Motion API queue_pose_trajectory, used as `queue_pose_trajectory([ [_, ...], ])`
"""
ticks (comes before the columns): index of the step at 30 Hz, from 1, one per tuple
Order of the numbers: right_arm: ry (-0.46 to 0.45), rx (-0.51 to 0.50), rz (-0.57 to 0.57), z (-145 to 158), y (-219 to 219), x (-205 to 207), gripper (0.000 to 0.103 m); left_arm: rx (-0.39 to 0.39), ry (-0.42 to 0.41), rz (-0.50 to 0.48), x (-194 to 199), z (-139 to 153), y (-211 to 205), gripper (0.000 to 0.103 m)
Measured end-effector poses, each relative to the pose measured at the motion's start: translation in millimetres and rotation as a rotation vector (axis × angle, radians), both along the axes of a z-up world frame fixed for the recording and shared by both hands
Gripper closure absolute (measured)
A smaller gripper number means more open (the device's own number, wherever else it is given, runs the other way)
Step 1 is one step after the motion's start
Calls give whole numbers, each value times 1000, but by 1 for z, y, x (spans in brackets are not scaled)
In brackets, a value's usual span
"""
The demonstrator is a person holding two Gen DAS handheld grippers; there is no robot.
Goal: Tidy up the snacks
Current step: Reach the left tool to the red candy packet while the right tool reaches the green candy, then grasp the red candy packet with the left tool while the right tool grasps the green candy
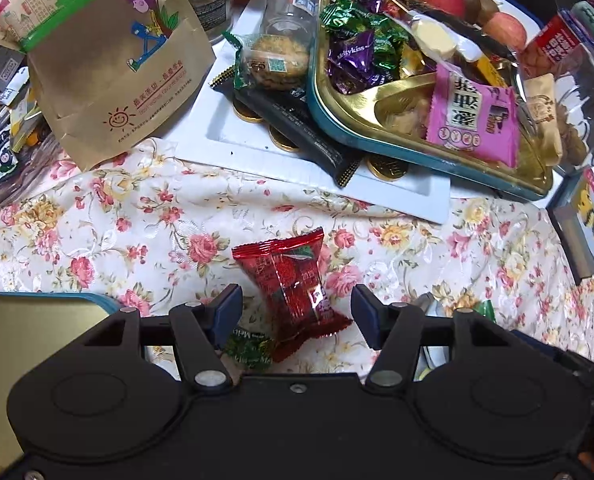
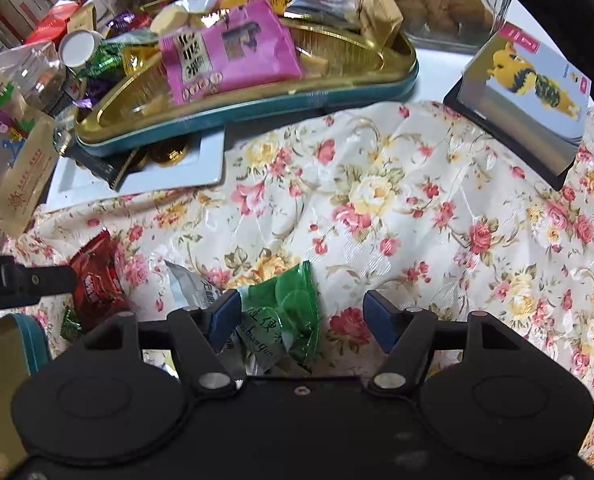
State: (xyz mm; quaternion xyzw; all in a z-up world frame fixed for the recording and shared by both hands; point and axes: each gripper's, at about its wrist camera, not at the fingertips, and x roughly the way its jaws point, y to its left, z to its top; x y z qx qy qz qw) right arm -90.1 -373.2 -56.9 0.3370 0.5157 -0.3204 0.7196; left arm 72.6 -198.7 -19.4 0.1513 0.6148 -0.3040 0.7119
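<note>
The left gripper (image 1: 297, 312) points steeply down with its jaws spread wide; the red snack packet (image 1: 295, 284) lies between the pads on the floral cloth (image 1: 137, 240), touching neither. A small green candy (image 1: 249, 350) sits just beside the packet's near end. The right gripper (image 2: 301, 318) also tips steeply down, jaws wide apart, over a green snack packet (image 2: 293, 312) that lies against the left pad's side on top of a silvery wrapper (image 2: 189, 284); nothing is gripped. To its right the cloth is bare as far as the card box (image 2: 529, 100) at the far corner. Ahead of both grippers, open cloth runs to the edge of the white tray (image 1: 317, 184), on which the gold tin (image 1: 417, 148) of sweets rests. A second tin's rim (image 1: 37, 300) borders the near left. The brown paper bag (image 1: 109, 60) stands at far left.
</note>
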Motion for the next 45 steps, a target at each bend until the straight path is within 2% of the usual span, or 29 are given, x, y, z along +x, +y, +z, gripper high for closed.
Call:
queue_pose_trajectory([
  [4, 12, 23, 9, -6, 3, 6, 37, 43, 16, -8, -2, -14, -4, 40],
  [7, 13, 28, 21, -9, 9, 12, 46, 68, 33, -1, 0, -23, -5, 40],
  [8, 0, 28, 29, -7, 13, 13, 55, 61, 50, 1, 1, -25, -5, 41],
  [9, 0, 28, 29, -7, 13, 13, 62, 57, 67, 2, 1, -27, -5, 46],
  [11, -5, 20, 23, 0, 14, 12, 68, 35, 112, -2, 1, -29, -5, 55],
  [16, -38, 24, -1, 9, 12, 4, 69, 23, 67, 1, -3, -17, -4, 57],
  [17, -44, 20, -12, 11, 10, 2, 70, 17, 60, 3, -4, -12, -3, 60],
  [18, -51, 18, -24, 16, 8, -4, 70, 12, 57, 6, -5, -7, -1, 79],
  [19, -59, 15, -37, 20, 6, -8, 70, 8, 63, 11, -5, -1, 1, 85],
  [25, -152, -19, -107, 55, 3, -32, 70, -66, 64, 31, -10, 32, 23, 85],
  [27, -181, -27, -123, 65, 4, -41, 70, -85, 61, 46, -13, 37, 31, 78],
  [29, -202, -24, -138, 73, 9, -48, 70, -96, 71, 72, -12, 35, 37, 74],
  [32, -231, -31, -159, 87, 20, -59, 70, -100, 67, 87, -12, 27, 37, 58],
  [39, -254, -27, -162, 97, 31, -61, 70, -67, 1, 118, -9, 16, 22, 50],
  [45, -259, -32, -154, 105, 34, -57, 70, -16, -9, 104, -8, -2, -3, 49],
])
